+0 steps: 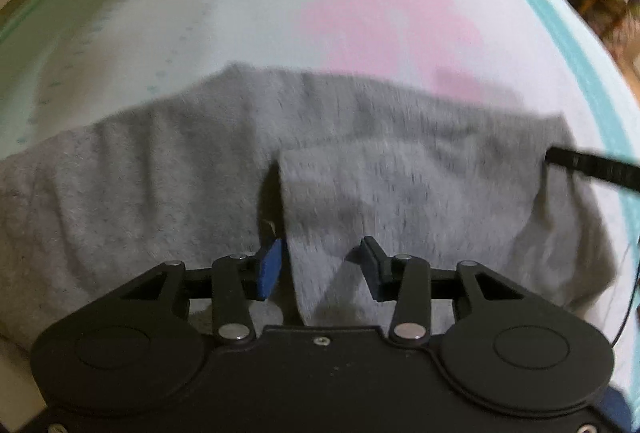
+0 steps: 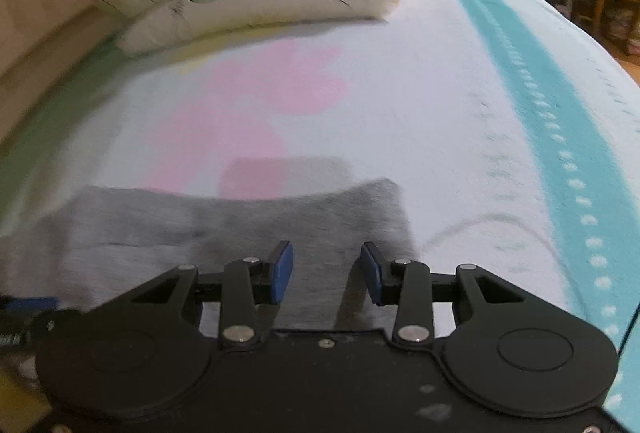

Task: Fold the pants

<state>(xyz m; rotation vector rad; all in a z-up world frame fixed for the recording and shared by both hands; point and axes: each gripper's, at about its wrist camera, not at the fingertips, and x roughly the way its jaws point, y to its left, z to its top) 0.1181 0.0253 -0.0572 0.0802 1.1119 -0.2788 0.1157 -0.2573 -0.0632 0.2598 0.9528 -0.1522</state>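
Your left wrist camera looks forward, close over the grey pants; your right wrist camera does likewise, sharing them and the bedspread ahead.

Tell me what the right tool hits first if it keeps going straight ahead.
The right tool, jaws open, points over the gray pants. It would likely meet that fabric first, then the bedsheet; the height above the cloth is unclear.

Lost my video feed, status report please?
Left gripper open, fold of grey fleece pants between fingers. Right gripper open above pants. Nothing in the way.
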